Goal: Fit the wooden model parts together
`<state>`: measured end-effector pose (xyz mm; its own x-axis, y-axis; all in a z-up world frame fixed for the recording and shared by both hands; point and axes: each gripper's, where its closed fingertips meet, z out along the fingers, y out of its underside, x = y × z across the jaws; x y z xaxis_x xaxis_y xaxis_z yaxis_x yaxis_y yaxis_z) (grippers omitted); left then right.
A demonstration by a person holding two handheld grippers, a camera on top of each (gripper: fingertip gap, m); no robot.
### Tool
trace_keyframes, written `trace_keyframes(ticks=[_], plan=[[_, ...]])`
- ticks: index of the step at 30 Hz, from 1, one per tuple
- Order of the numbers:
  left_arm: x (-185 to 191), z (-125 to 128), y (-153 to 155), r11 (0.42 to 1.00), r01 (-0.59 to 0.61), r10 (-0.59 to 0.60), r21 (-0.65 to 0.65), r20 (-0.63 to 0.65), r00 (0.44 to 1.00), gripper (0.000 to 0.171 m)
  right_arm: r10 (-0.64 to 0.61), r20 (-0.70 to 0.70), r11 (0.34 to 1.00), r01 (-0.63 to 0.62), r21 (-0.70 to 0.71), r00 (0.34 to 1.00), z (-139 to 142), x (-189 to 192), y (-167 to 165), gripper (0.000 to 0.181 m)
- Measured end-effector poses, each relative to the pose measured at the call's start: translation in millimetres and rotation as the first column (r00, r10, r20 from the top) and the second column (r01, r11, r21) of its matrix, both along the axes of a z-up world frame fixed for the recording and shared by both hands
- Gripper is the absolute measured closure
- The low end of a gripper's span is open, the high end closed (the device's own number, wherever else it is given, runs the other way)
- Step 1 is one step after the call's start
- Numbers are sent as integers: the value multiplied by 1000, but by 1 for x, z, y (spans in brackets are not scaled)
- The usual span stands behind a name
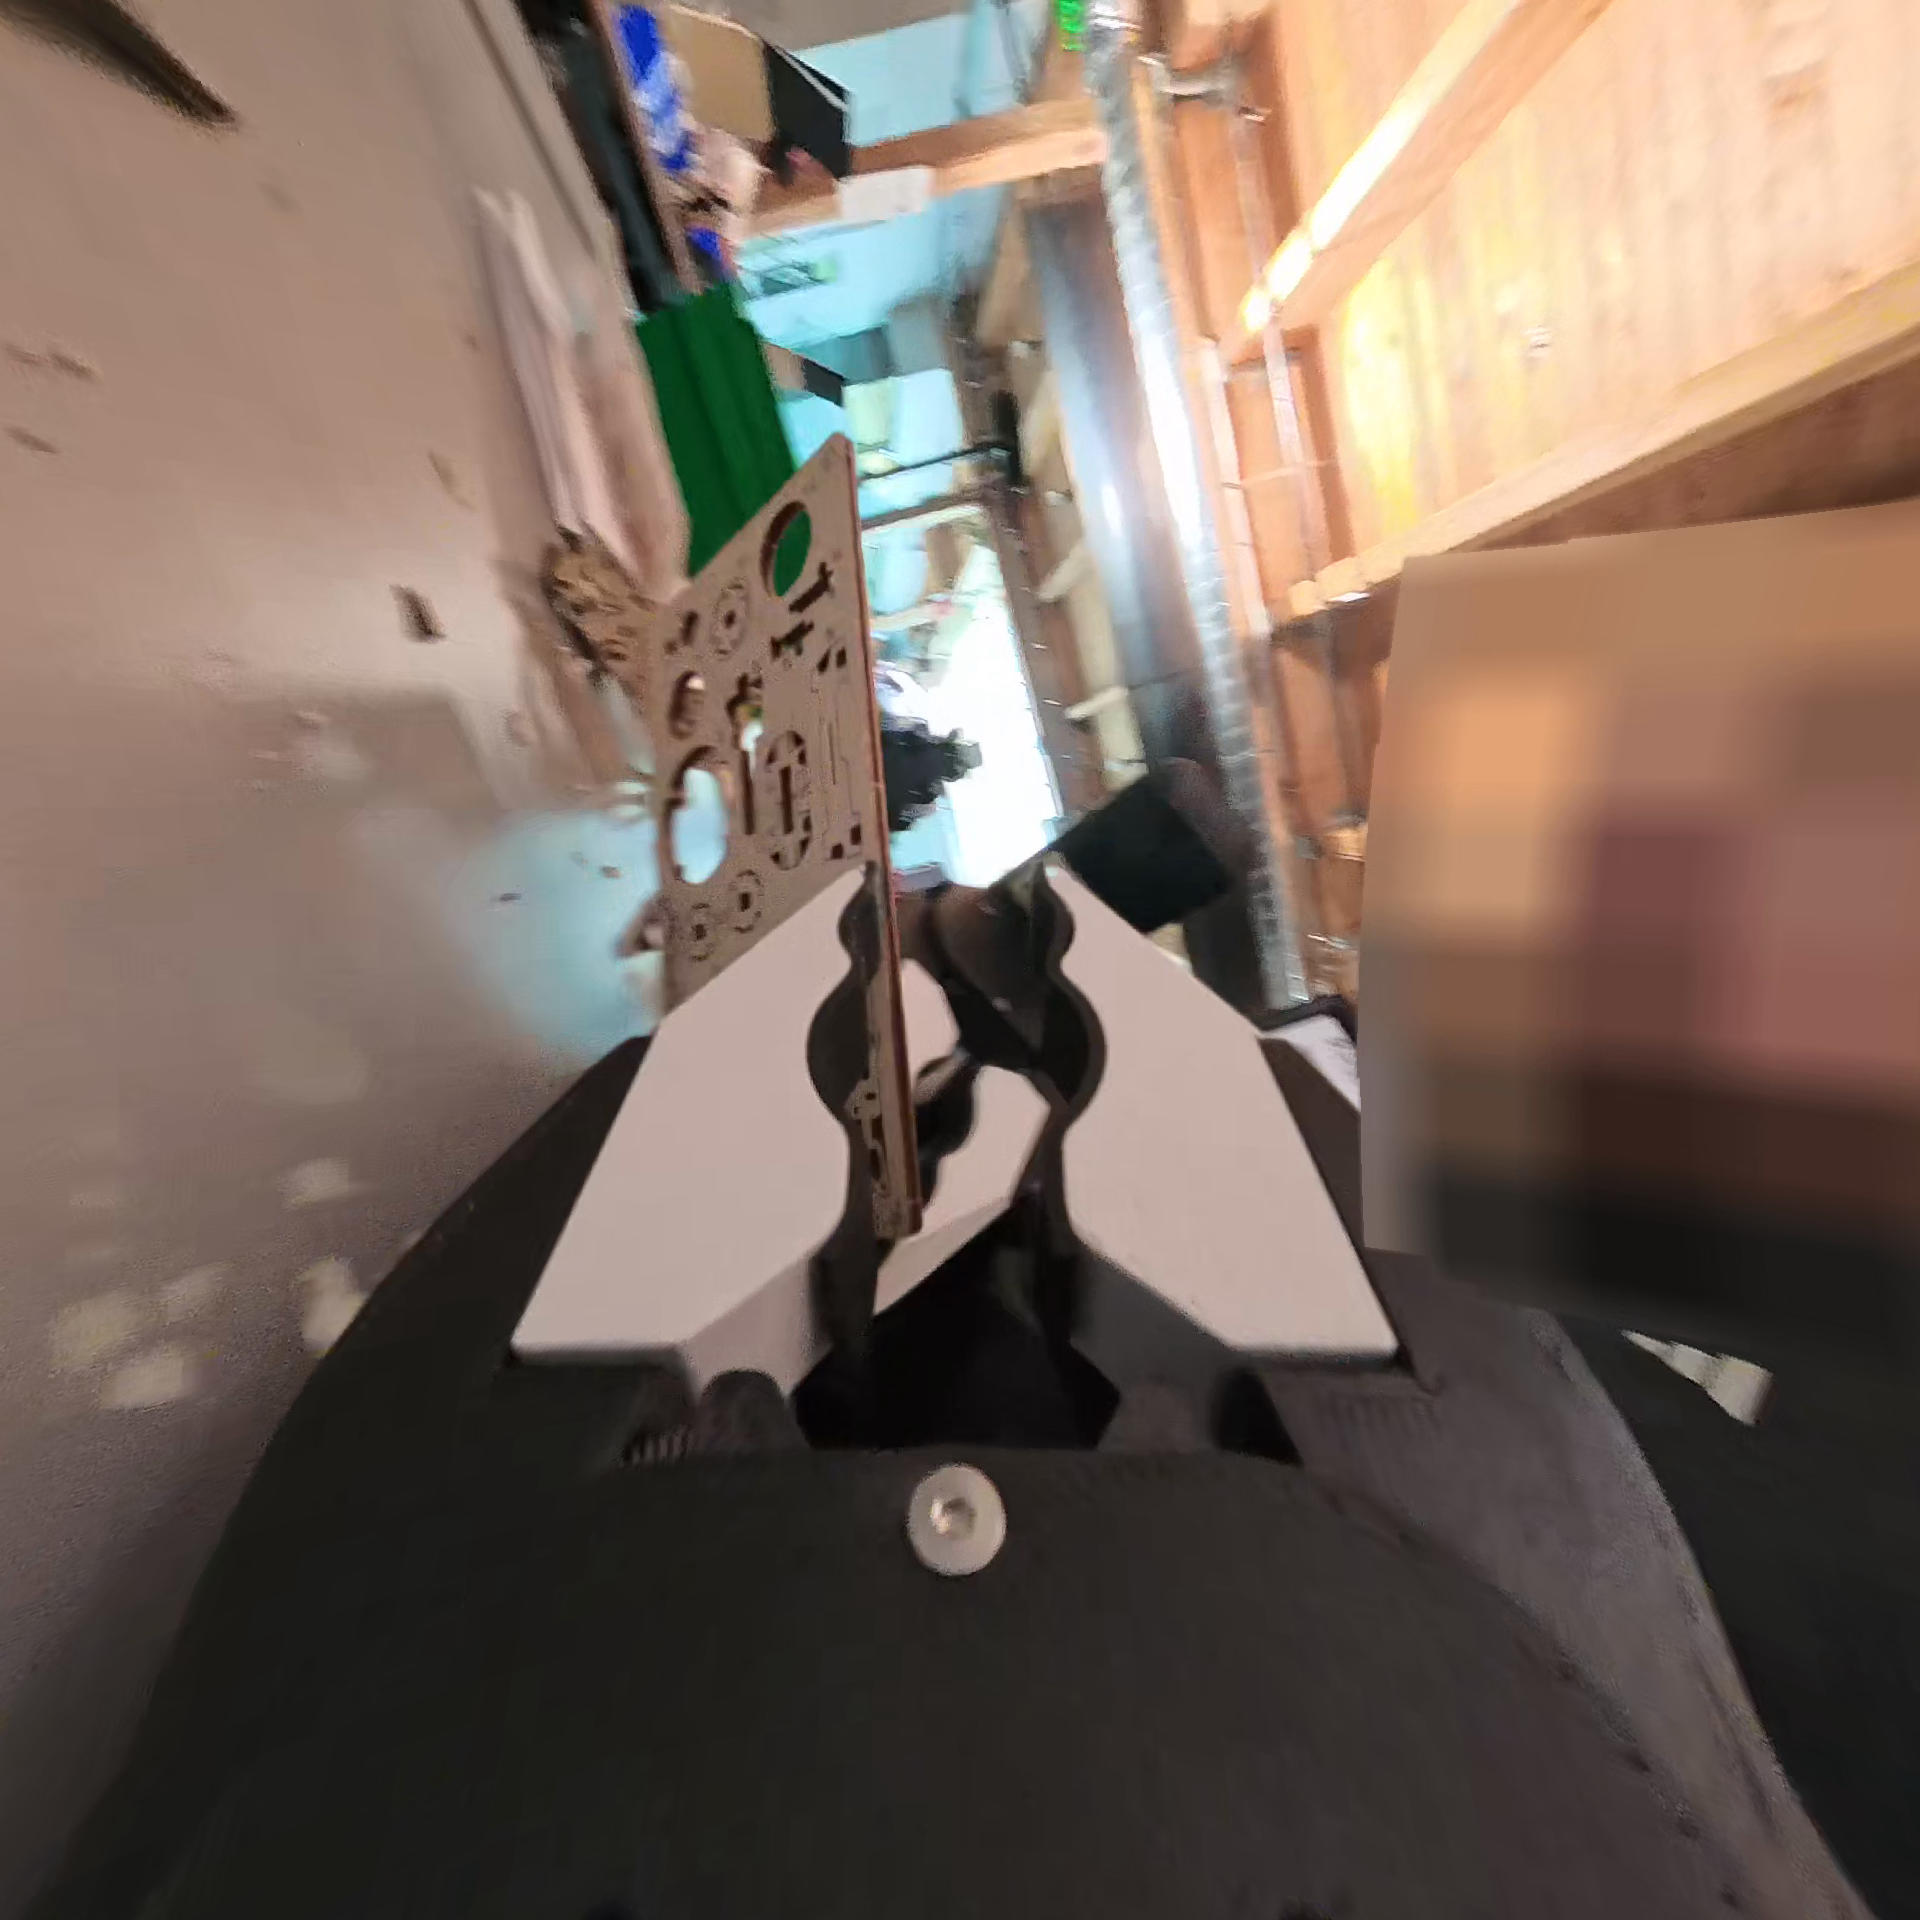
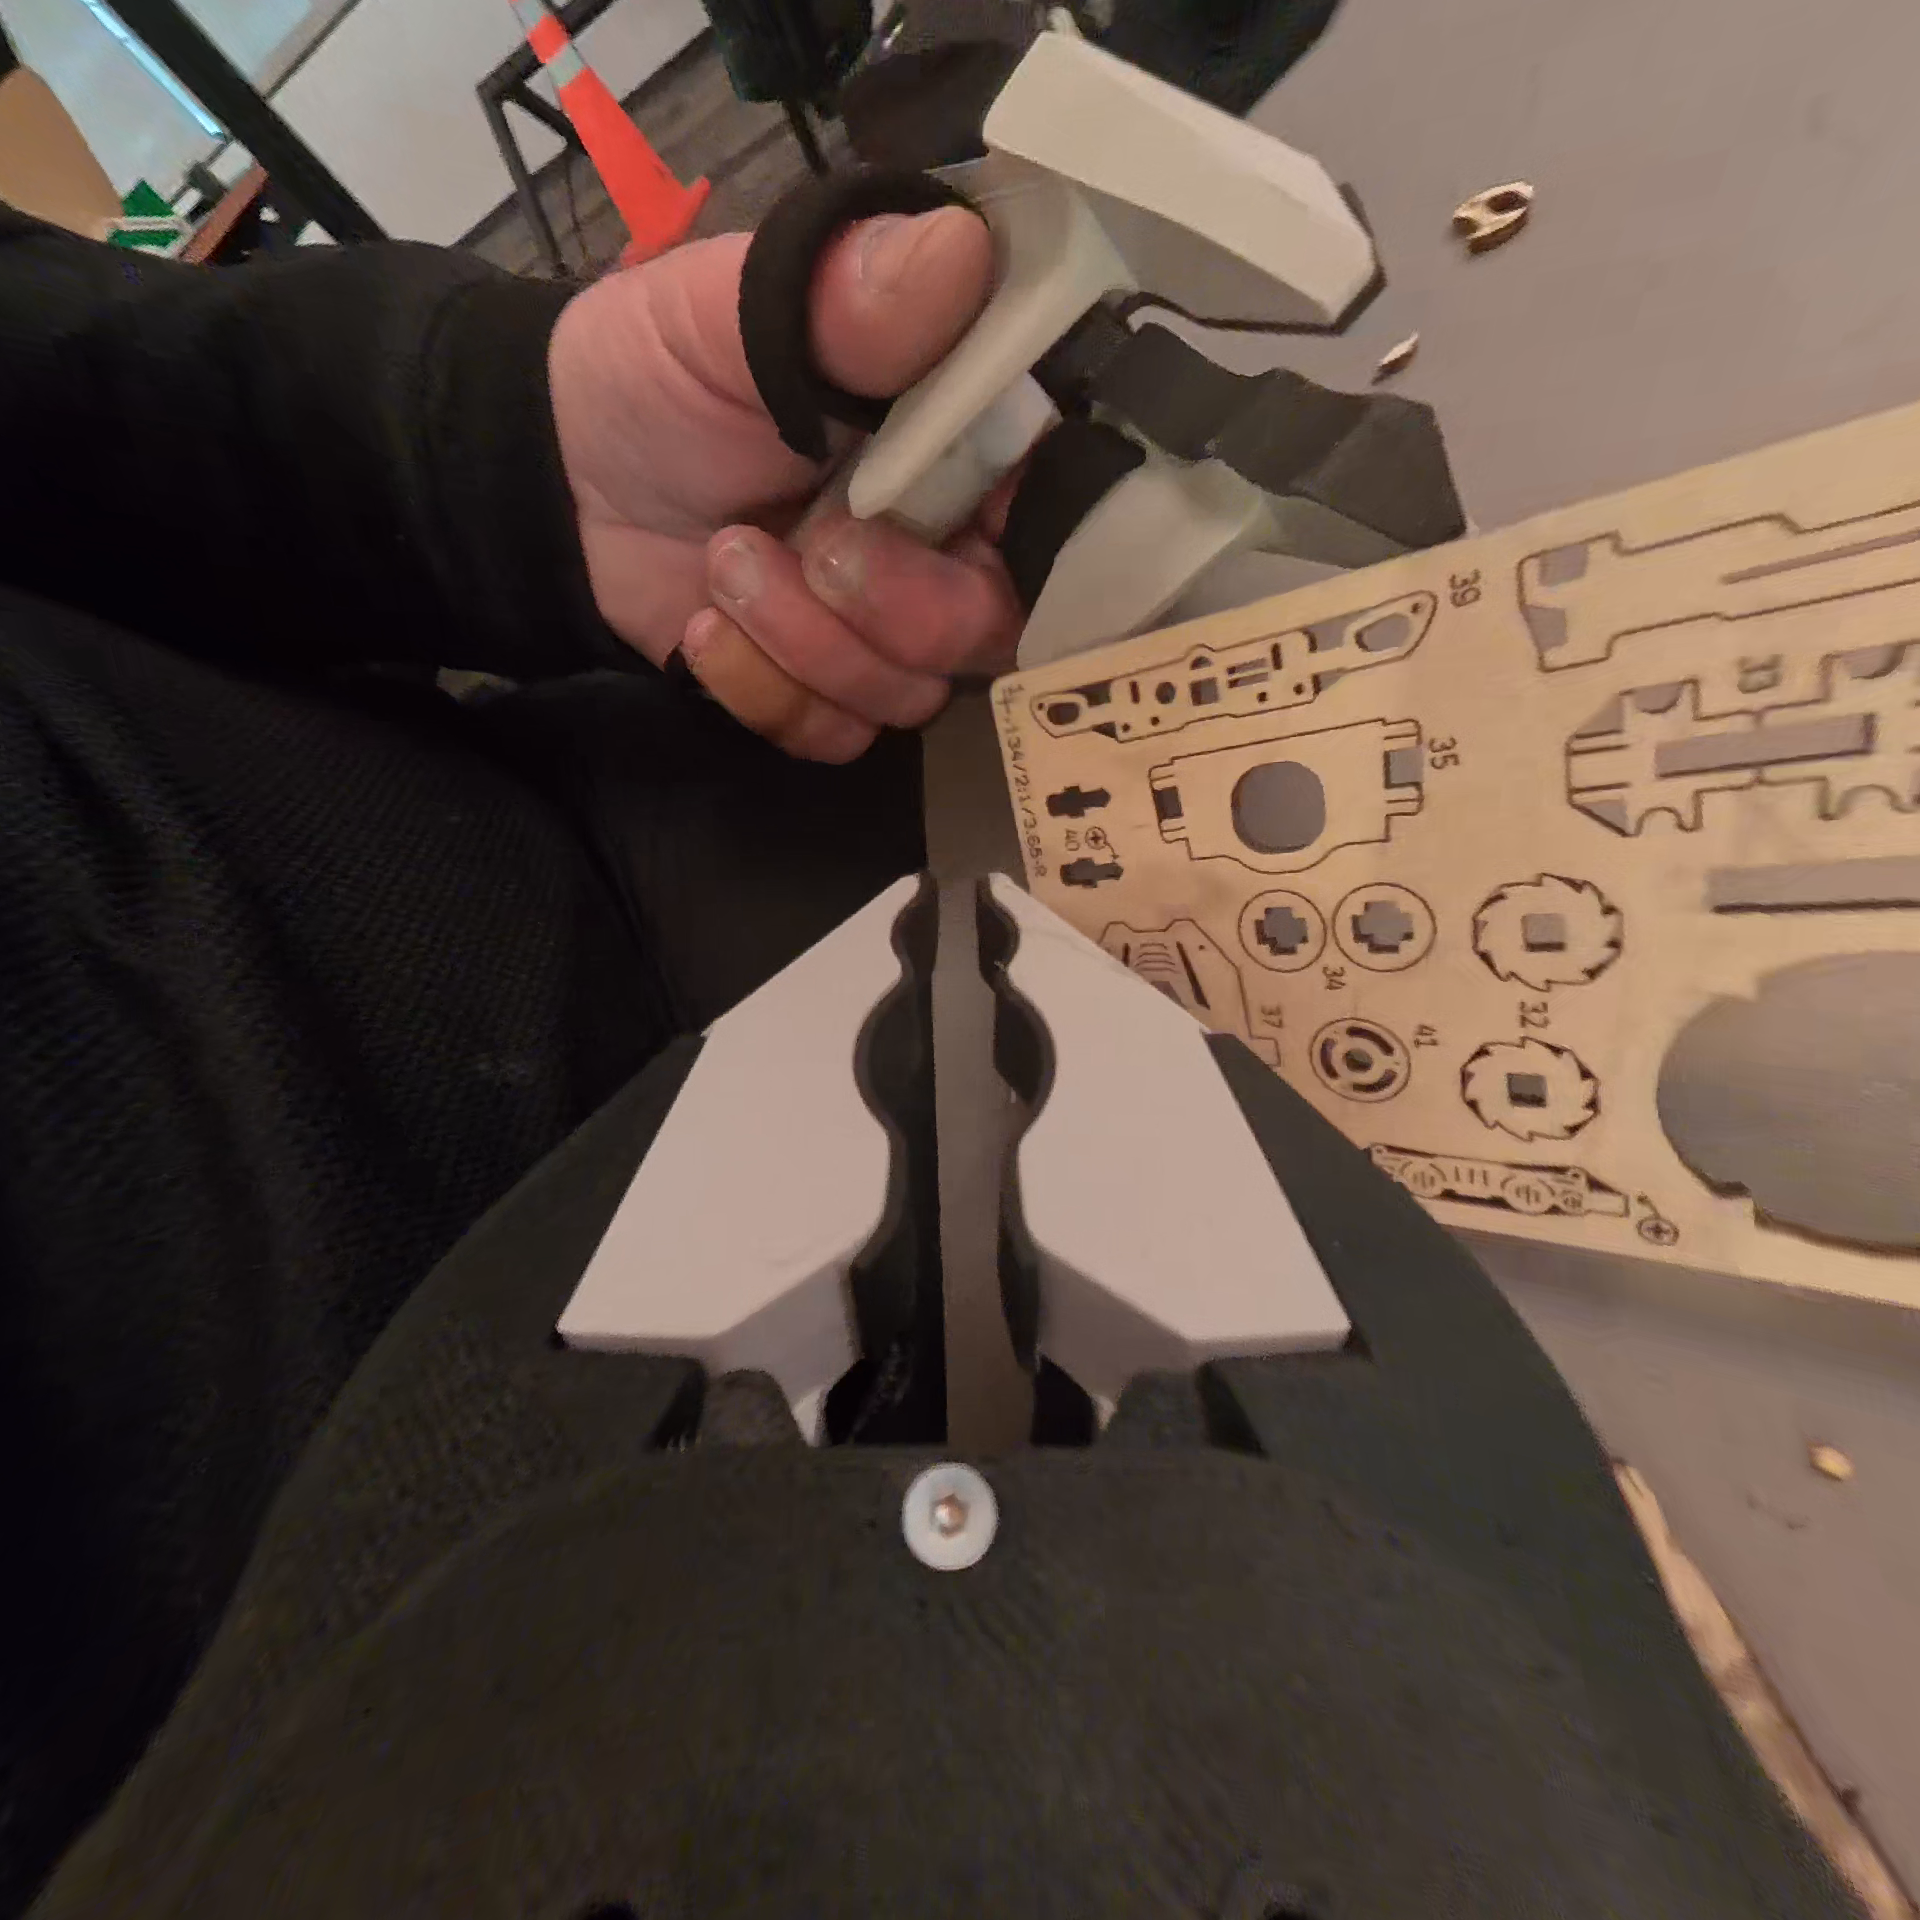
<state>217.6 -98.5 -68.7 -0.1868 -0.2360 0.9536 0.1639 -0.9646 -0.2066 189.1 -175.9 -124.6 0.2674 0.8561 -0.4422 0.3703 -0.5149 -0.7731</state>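
A thin laser-cut wooden sheet point(image 1: 769, 727) with several parts punched out stands edge-on between my left gripper's point(image 1: 956, 894) jaws. It lies against the left finger, and a gap shows to the right finger. In the right wrist view the same sheet point(image 2: 1455, 935) hovers over the grey table point(image 2: 1662, 260), with many cut parts still in it. A hand point(image 2: 727, 436) holds the left gripper's white body point(image 2: 1164, 187) at the sheet's corner. My right gripper point(image 2: 958, 894) is shut on a thin flat grey strip point(image 2: 971, 1143) beside the sheet's left edge.
Loose wooden offcuts point(image 2: 1491, 213) lie on the table beyond the sheet, and a heap of wood scraps point(image 1: 592, 603) lies farther off. The person's dark sleeve and clothing point(image 2: 260, 727) fill the left. An orange cone point(image 2: 613, 135) stands in the room behind. Wooden shelving point(image 1: 1558, 312) is nearby. One gripper's finger ends stand about 9 cm off the other's.
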Motion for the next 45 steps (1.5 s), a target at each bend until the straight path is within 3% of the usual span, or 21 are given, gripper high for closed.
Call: trace_keyframes(ticks=[2,4,5,10,15,20,23,25,27,31,35,37,39,43,45], plan=[[6,8,-8,998,58,-58,4,59,997,151,20,-4,1000,-20,9,1000,1,-2,-2,180],[21,-12,-21,989,141,-135,51,-115,984,115,20,43,1000,-20,3,999,-6,-3,-2,161],[26,-17,-28,982,183,-173,52,-156,973,107,32,57,999,-32,4,998,-8,-4,-3,160],[22,-29,-23,976,176,-136,124,-279,950,144,34,65,999,-35,9,997,-9,-5,-2,162],[10,-34,-9,980,93,-29,174,-335,942,162,21,50,998,-24,59,999,-4,-4,-1,164],[-13,-15,10,980,-69,111,186,-224,968,170,-183,-133,969,201,144,974,32,19,21,172],[-20,-8,14,972,-130,169,194,-196,966,170,-342,-247,920,377,111,907,56,45,43,178],[-24,3,17,963,-181,209,202,-125,970,170,-470,-259,856,507,99,844,61,63,63,165],[-25,11,16,954,-209,232,215,-92,968,170,-537,-244,825,563,49,808,59,70,75,167],[-22,20,9,950,-215,235,226,-65,970,170,-528,-356,846,515,-139,771,71,55,84,158],[-22,22,0,963,-166,178,211,-36,983,170,-492,-454,870,437,-227,743,85,50,91,172],[-22,21,-2,965,-153,166,215,-43,985,170,-472,-473,881,389,-268,744,88,46,92,163],[-21,23,-3,968,-140,150,207,-33,988,170,-449,-475,892,347,-289,757,87,41,91,175],[-23,26,-6,956,-119,144,267,-78,987,170,-424,-486,902,304,-308,764,93,38,90,177],[-27,28,-5,953,-114,147,282,-96,985,160,-401,-496,910,272,-313,770,99,36,87,180]])
